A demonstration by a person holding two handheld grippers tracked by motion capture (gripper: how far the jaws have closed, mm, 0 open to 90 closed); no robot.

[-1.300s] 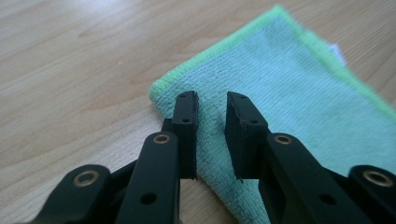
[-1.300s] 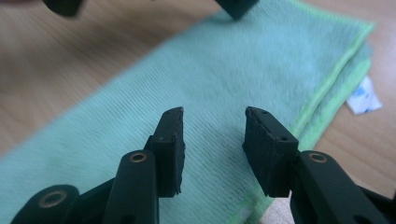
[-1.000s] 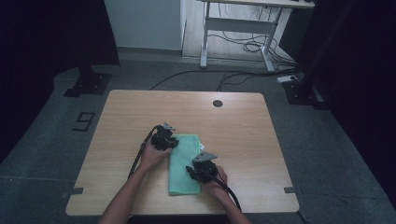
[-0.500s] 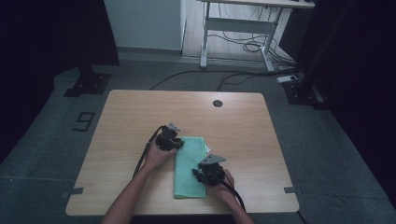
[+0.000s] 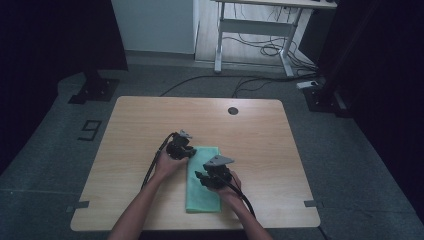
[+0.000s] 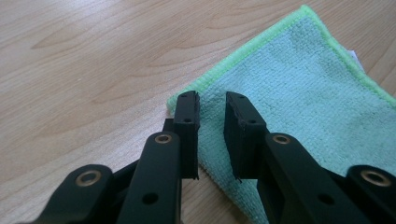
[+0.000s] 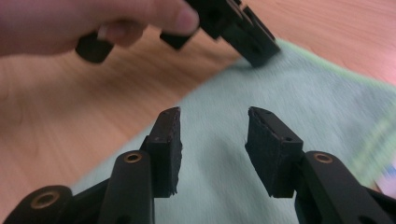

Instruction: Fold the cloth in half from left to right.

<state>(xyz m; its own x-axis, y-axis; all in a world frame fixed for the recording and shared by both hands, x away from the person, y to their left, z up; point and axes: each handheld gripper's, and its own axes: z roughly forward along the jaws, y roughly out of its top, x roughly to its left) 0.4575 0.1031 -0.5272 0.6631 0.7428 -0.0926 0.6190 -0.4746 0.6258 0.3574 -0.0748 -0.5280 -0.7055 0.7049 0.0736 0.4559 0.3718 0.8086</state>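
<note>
Pale wood is what the table (image 5: 150, 125) is made of, and seen from the high view a folded green cloth (image 5: 202, 192) lies on it lengthwise toward the person. The left gripper (image 5: 187, 152) sits at the cloth's far left corner, held in the left hand (image 5: 167, 164). The right gripper (image 5: 202, 177) hovers over the cloth's middle, nearer the person, with the right hand (image 5: 231, 186) behind it (a grey three-cornered plate rides on top of it).

In the left gripper view, the left gripper (image 6: 212, 105) has its jaws set a narrow gap apart, tips down at the cloth's (image 6: 299, 88) corner. Terry pile shows in the gap; whether the pads pinch a fold I cannot tell. The bright green hem runs away to the upper right, bare table (image 6: 84, 70) to the left.

In the right gripper view, the right gripper (image 7: 212, 123) has its jaws spread, having just been opening, with nothing caught between them; the cloth (image 7: 299, 121) lies flat below and beyond. Farther off, the left gripper (image 7: 254, 46) touches the cloth's edge, fingers (image 7: 140, 18) wrapped about its body.
</note>
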